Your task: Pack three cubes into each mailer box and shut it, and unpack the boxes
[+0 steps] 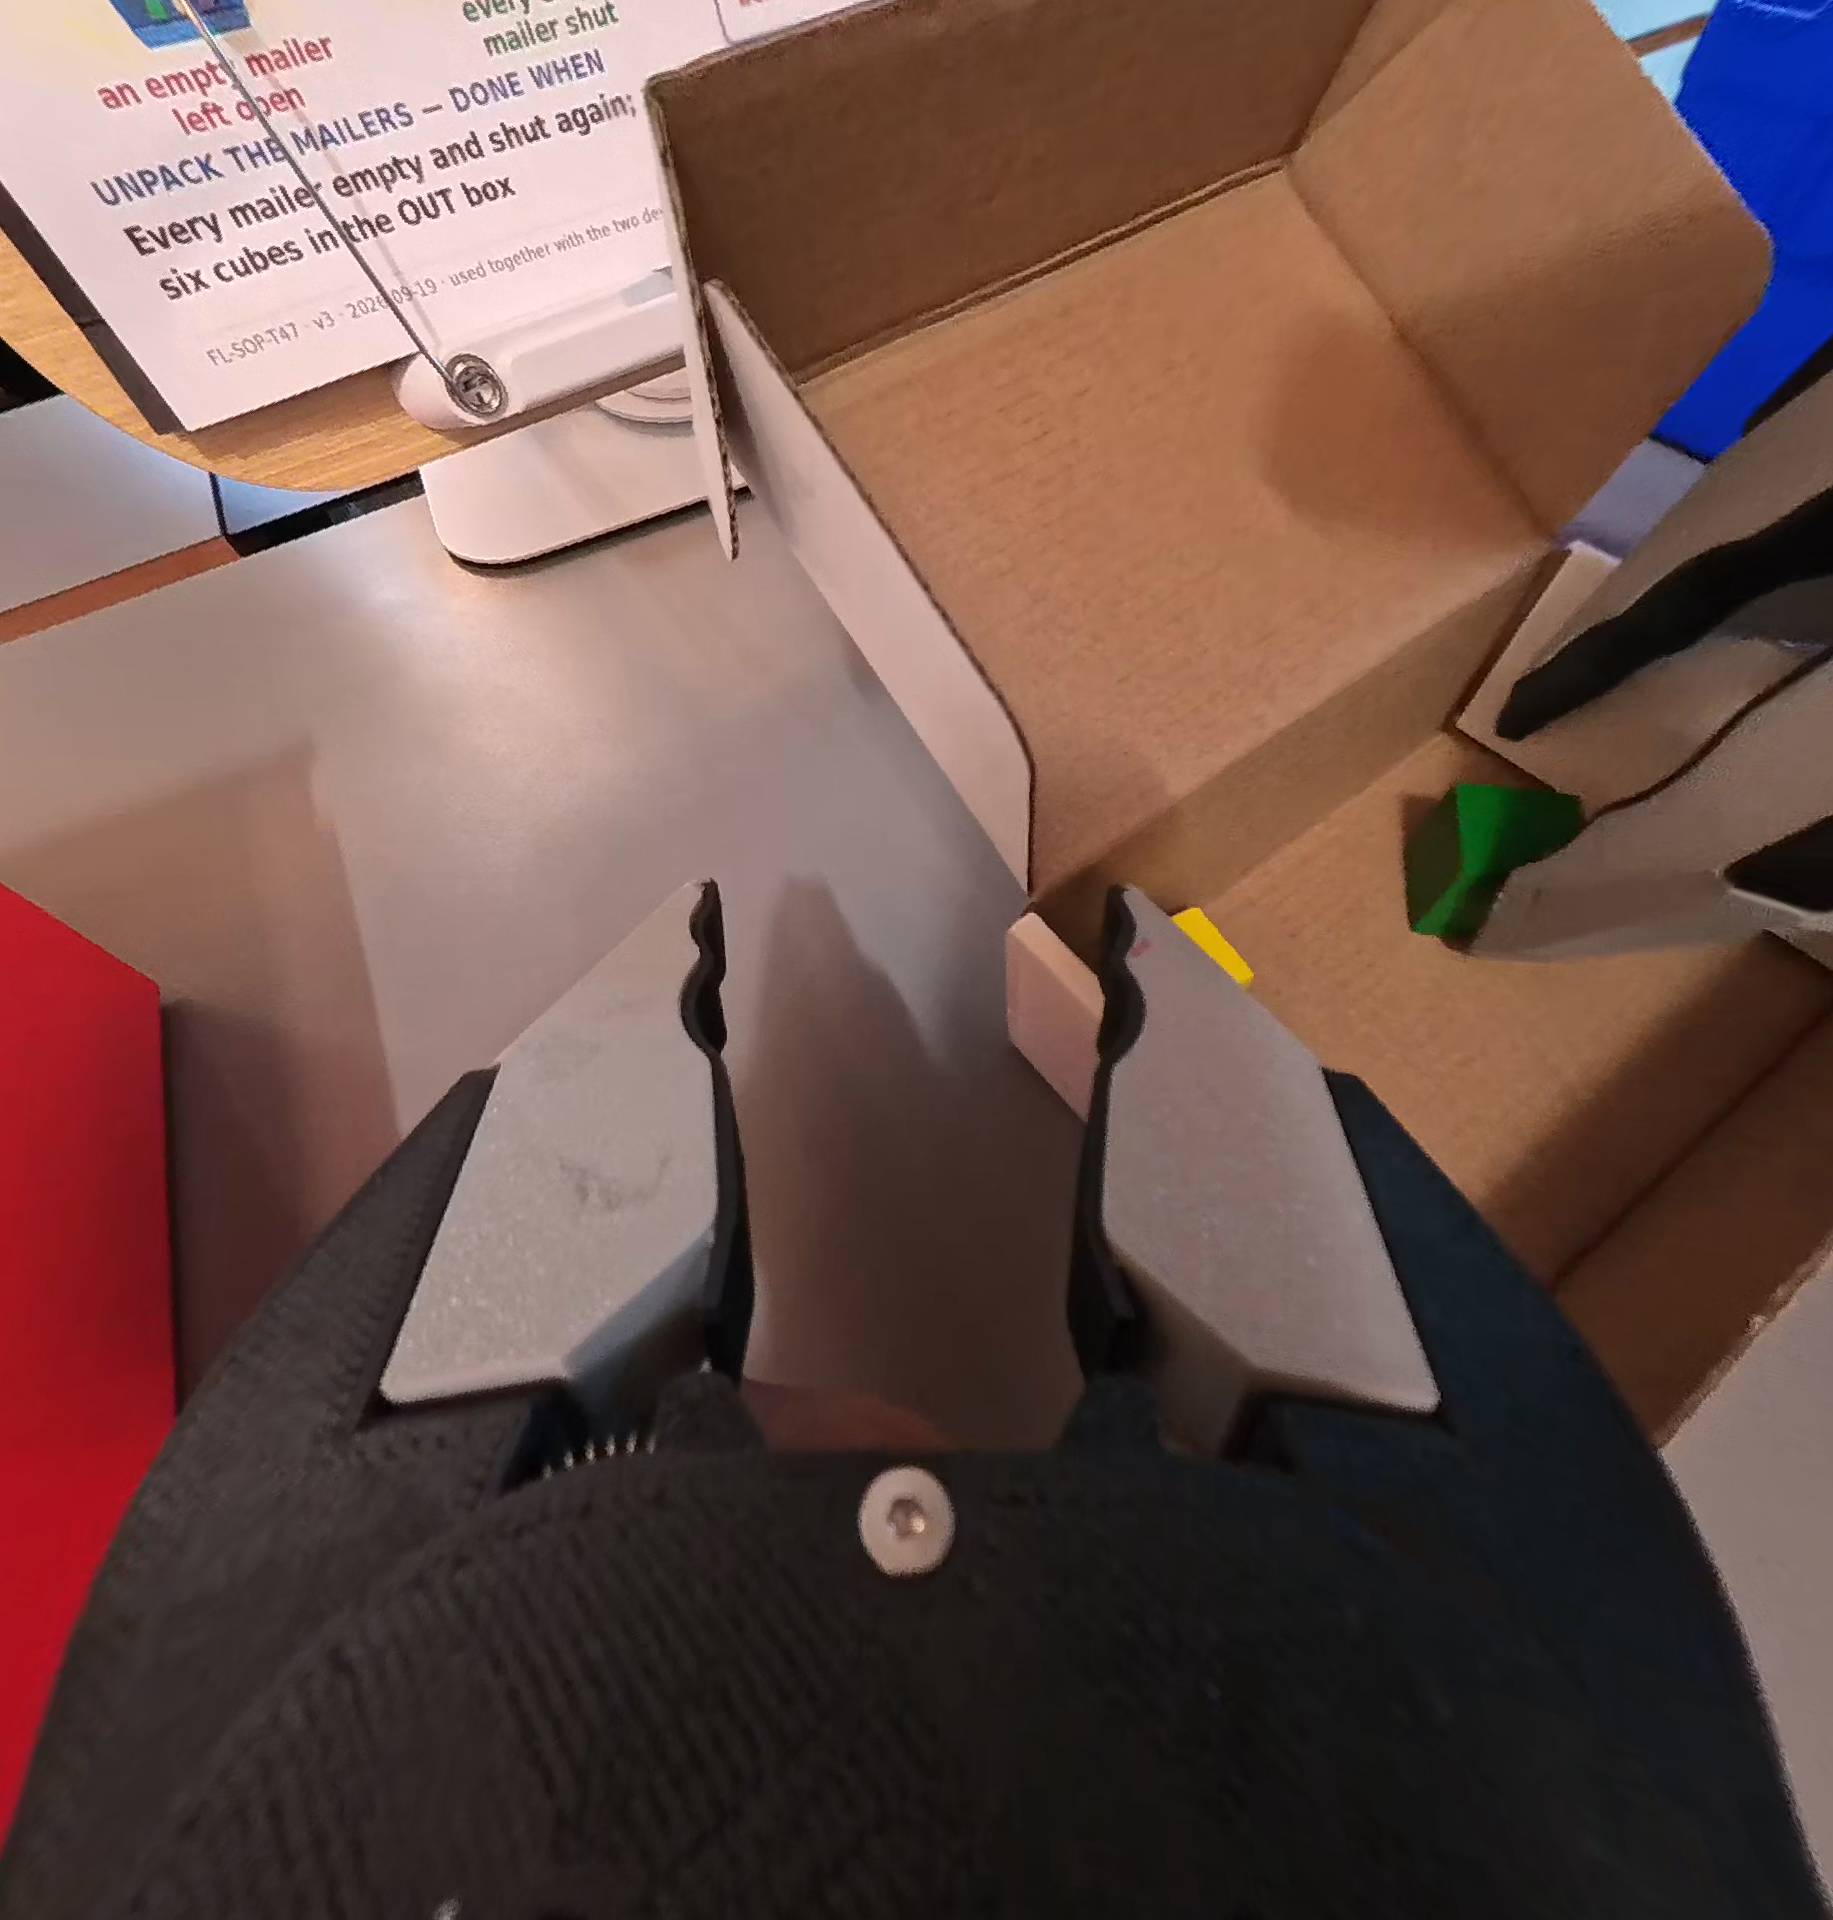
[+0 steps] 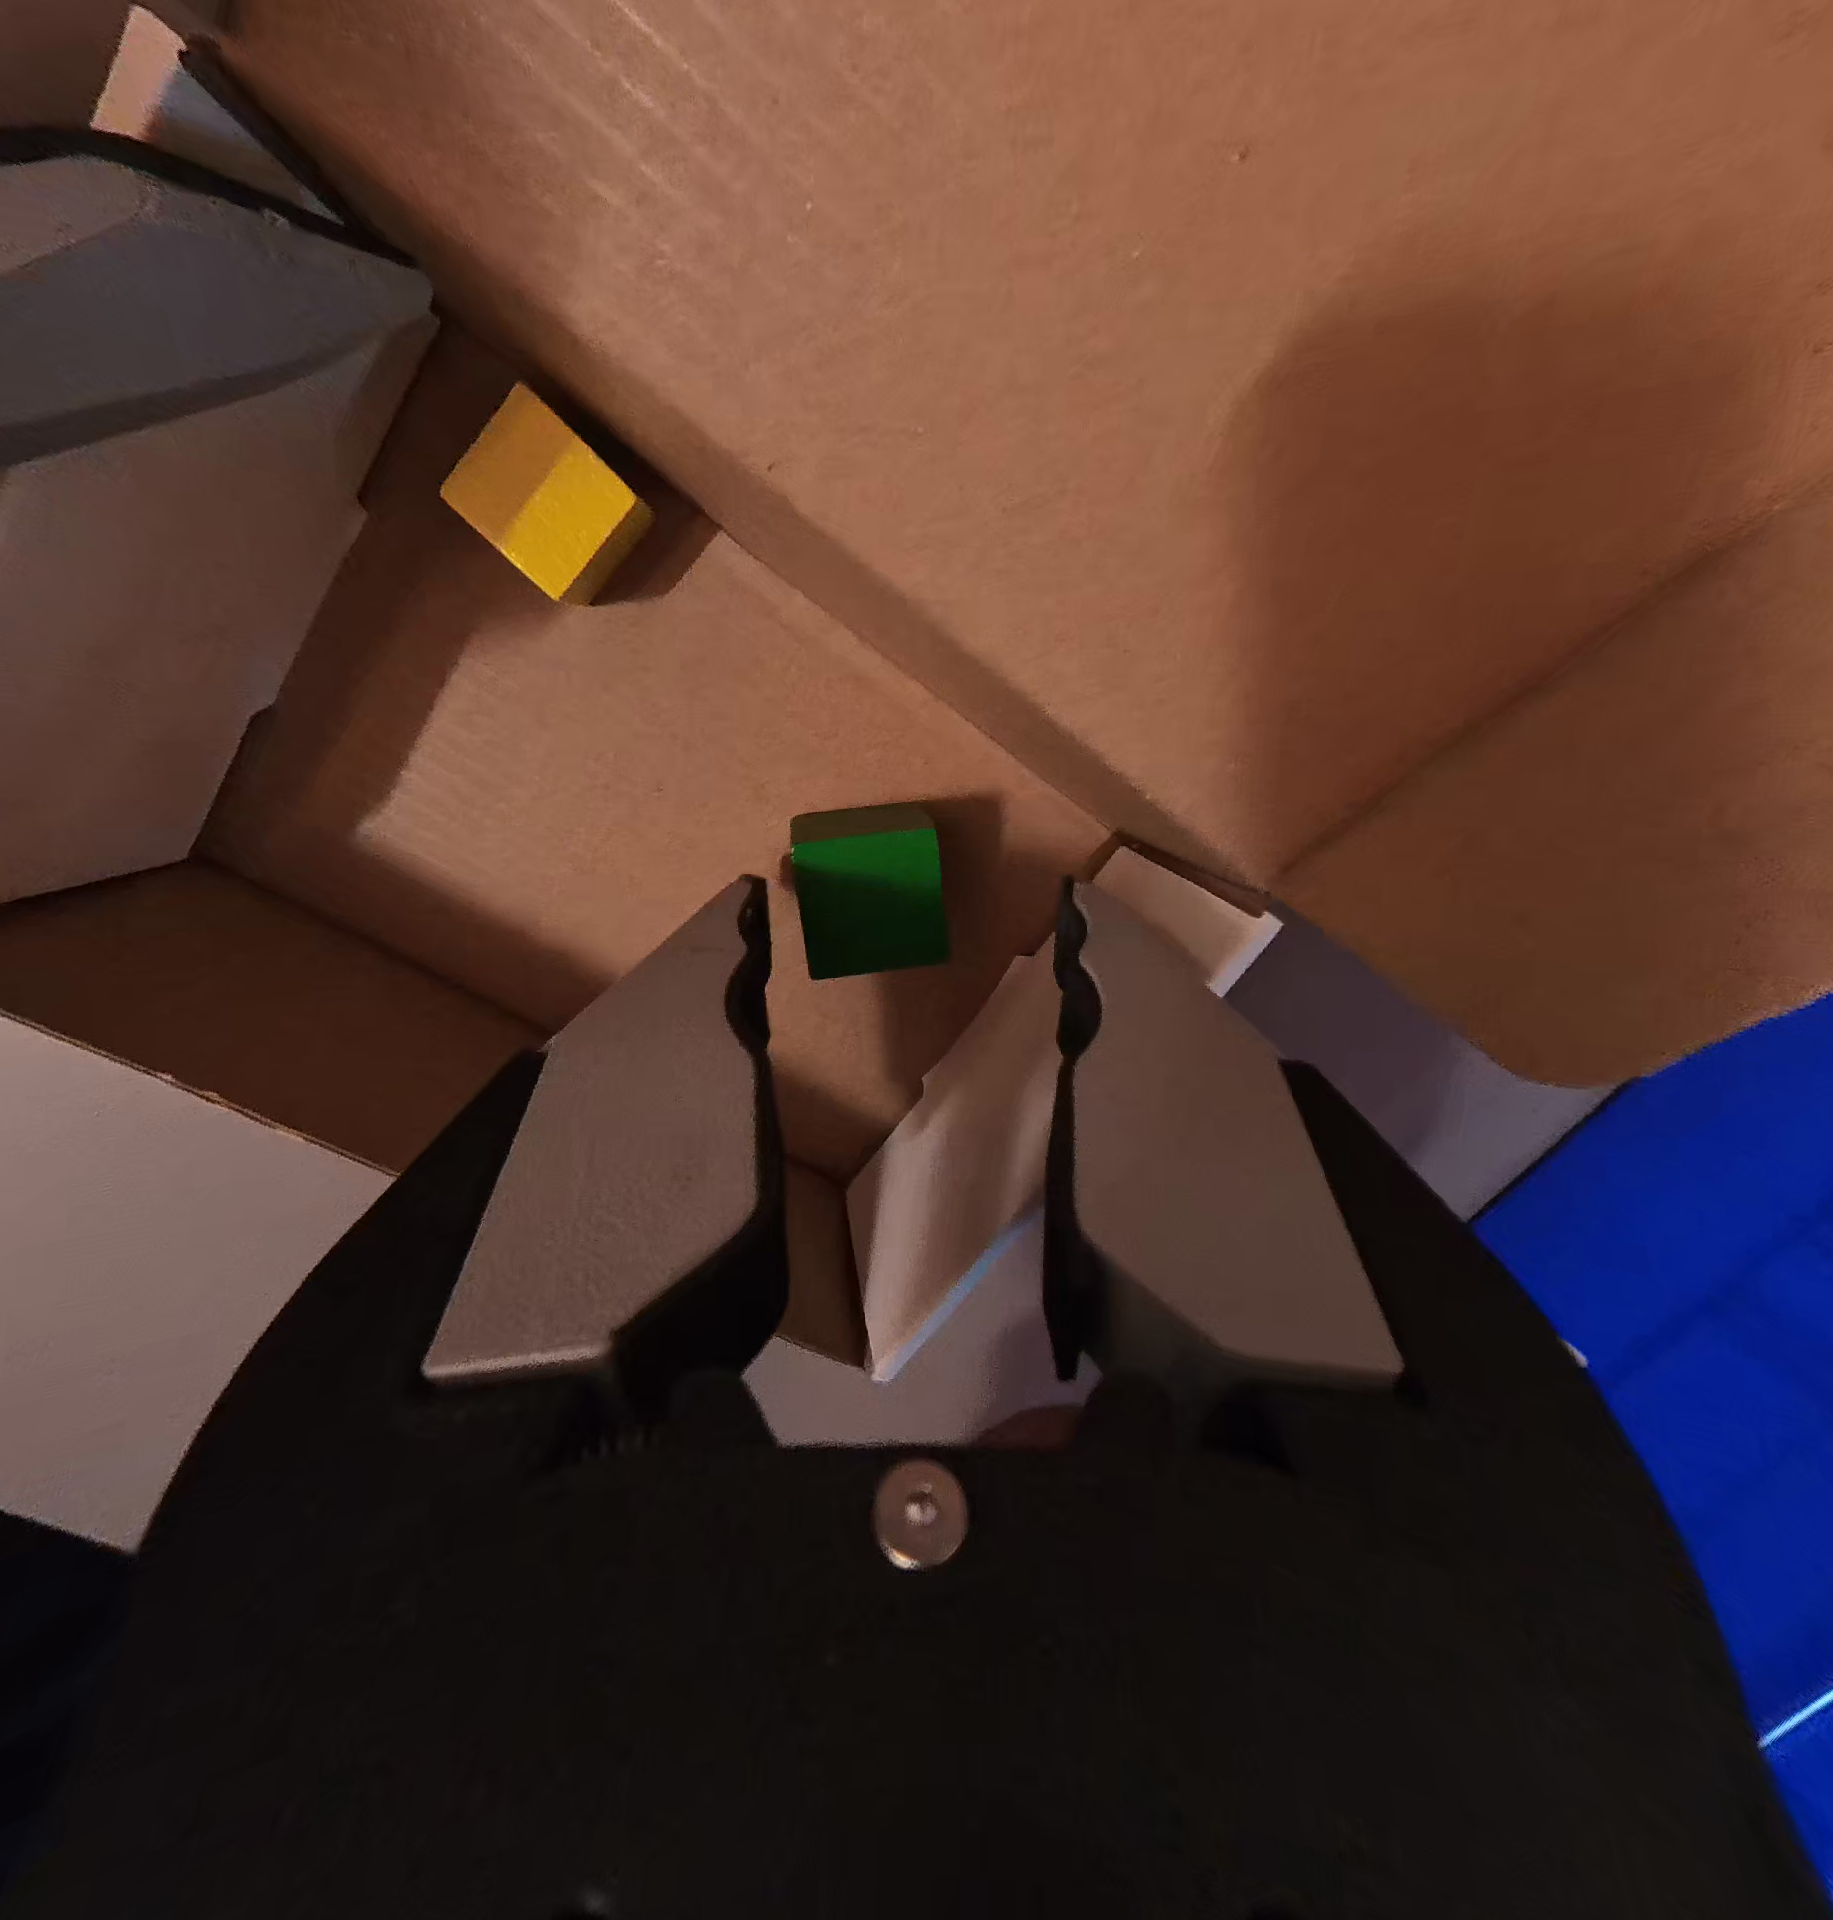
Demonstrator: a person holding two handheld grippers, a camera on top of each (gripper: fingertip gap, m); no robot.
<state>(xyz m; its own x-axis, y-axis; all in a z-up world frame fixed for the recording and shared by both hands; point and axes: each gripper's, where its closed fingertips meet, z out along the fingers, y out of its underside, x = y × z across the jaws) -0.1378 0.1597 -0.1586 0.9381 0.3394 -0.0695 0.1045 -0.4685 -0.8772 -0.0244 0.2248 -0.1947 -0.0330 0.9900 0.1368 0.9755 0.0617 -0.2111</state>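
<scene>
The mailer box (image 1: 1151, 582) stands open on the grey table (image 1: 476, 727), lid up. Inside lie a green cube (image 2: 870, 894) and a yellow cube (image 2: 548, 499), well apart. The right claw (image 2: 912, 914) gapes just short of the green one, gripping nothing — the left claw (image 1: 912, 925) hangs open and empty at the box's wall. Behind, a printed instruction sheet (image 1: 299, 187) stands on a white stand (image 1: 538, 499).

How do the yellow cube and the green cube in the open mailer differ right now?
The yellow cube lies far from the right gripper, against the fold below the raised lid; the green cube sits just ahead of that gripper's open fingertips. In the left wrist view the left gripper's finger hides most of the yellow cube, while the green cube is nearly all in view. Both rest untouched on the mailer floor and look about the same size.
</scene>
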